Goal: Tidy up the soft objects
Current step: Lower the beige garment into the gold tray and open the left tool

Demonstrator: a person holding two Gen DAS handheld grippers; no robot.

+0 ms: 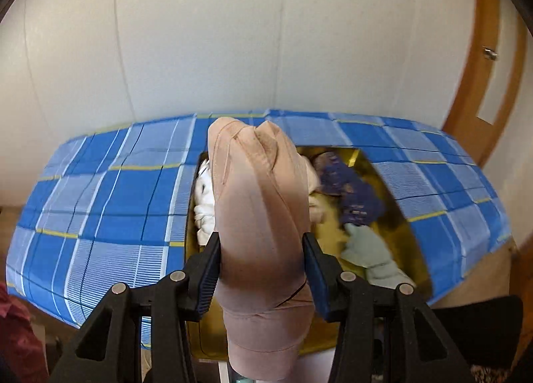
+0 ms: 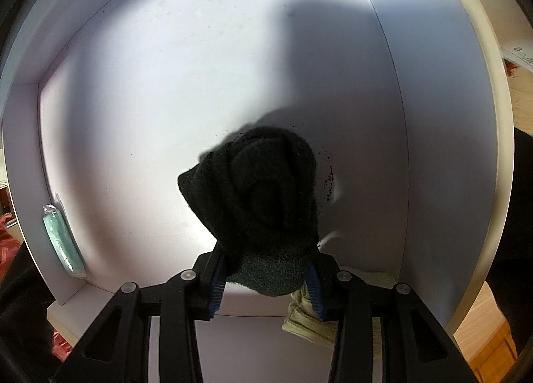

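Two rolled bundles were in hand at once. The left gripper (image 1: 262,269) was clamped on a beige rolled bundle (image 1: 258,213), held above a yellow box (image 1: 393,183) of loose soft items on a blue plaid cloth (image 1: 100,203). The right gripper (image 2: 266,278) pinched a black rolled sock (image 2: 263,196) over the white drawer (image 2: 166,100). The step appeared to be carrying sorted rolls to storage; next, the black roll likely needed lowering and releasing beside a pale folded cloth (image 2: 309,323).
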